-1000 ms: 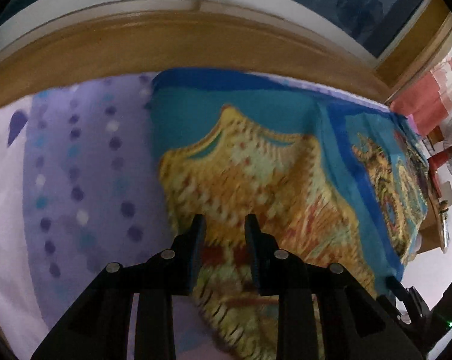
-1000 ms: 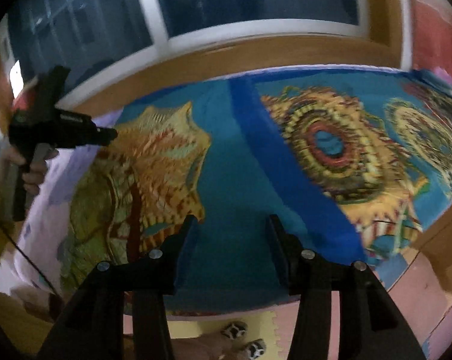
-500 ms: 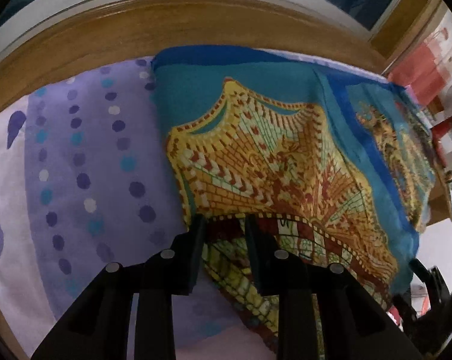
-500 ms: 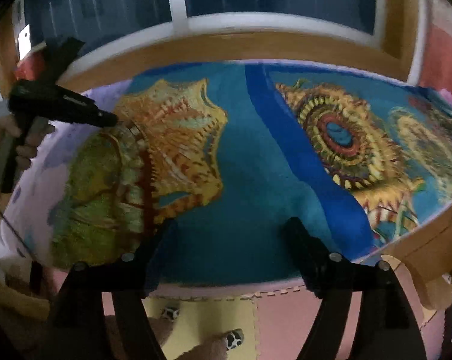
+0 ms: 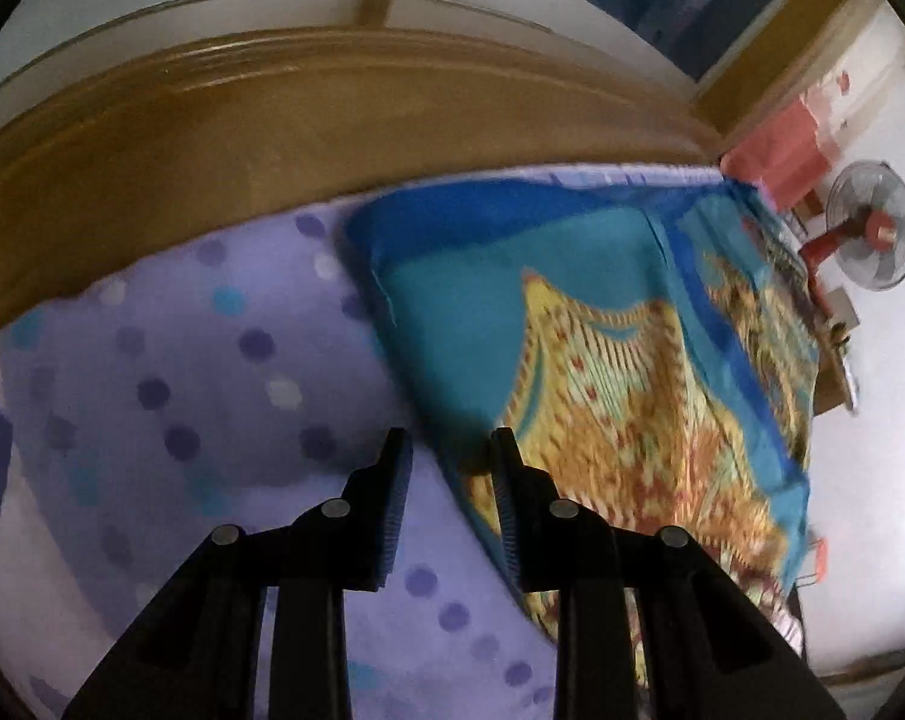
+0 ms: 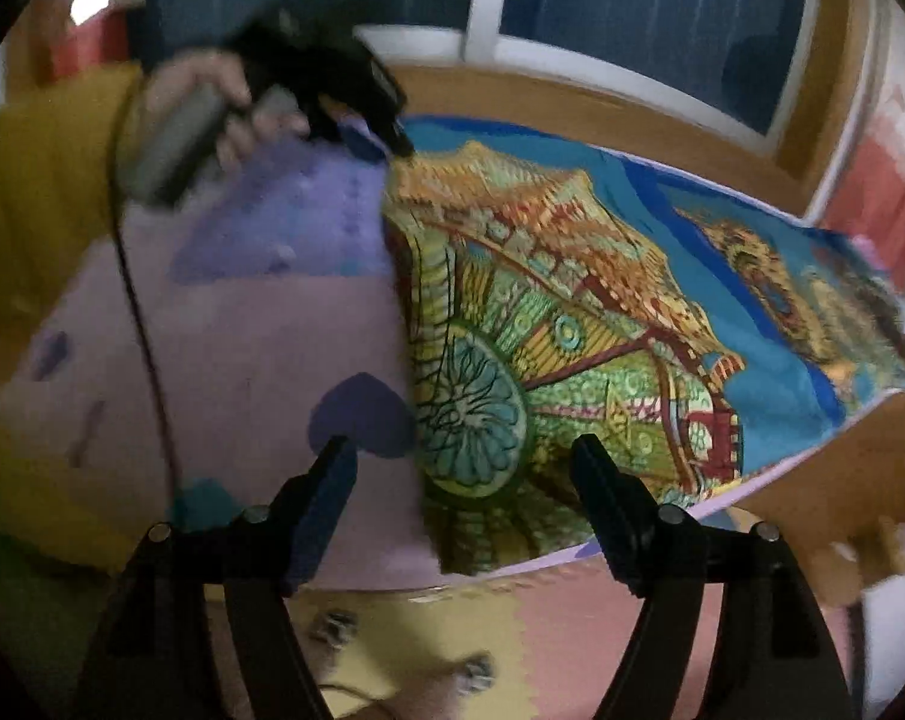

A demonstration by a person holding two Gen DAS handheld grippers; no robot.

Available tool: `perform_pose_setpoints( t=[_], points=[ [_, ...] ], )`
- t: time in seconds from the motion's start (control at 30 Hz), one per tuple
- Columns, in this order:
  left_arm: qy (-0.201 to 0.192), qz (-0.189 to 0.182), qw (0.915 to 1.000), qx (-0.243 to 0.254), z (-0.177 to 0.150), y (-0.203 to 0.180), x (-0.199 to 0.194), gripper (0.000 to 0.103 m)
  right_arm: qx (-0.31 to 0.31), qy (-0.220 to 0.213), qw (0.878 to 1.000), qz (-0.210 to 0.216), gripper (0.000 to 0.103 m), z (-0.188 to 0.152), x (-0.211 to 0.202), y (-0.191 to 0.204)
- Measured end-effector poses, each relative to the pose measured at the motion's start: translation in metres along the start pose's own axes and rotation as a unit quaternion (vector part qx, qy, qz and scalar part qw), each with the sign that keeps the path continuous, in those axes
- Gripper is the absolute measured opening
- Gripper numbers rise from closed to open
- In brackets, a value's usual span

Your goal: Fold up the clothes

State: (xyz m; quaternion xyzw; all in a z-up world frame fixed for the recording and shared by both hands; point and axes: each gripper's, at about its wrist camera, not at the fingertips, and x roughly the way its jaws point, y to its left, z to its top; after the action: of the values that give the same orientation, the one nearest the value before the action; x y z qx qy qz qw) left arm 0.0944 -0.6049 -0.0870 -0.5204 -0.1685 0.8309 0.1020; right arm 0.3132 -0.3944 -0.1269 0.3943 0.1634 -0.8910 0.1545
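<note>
The patterned cloth (image 5: 602, 360) lies long across the bed (image 5: 152, 390), its left edge just beyond the spread, empty left claw (image 5: 446, 450); the right claw (image 6: 461, 450) gapes wide.

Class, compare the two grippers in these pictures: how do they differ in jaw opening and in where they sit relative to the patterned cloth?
The left gripper has a narrow gap; the right gripper gapes wide. The left straddles the patterned cloth at its far edge; the right hangs over its near end. Neither grips anything.
</note>
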Motion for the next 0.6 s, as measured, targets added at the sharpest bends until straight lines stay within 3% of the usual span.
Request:
perform_pose_setpoints(
  t=[0.3, 0.6],
  points=[
    [-0.01, 0.0, 0.9999, -0.003, 0.038, -0.003, 0.026, 0.027, 0.088, 0.01, 0.994, -0.066, 0.073, -0.006, 0.005, -0.02],
    [-0.012, -0.004, 0.9999, 0.0, 0.059, -0.011, 0.04, 0.039, 0.036, -0.005, 0.991, -0.131, 0.068, -0.001, 0.006, -0.011]
  ],
)
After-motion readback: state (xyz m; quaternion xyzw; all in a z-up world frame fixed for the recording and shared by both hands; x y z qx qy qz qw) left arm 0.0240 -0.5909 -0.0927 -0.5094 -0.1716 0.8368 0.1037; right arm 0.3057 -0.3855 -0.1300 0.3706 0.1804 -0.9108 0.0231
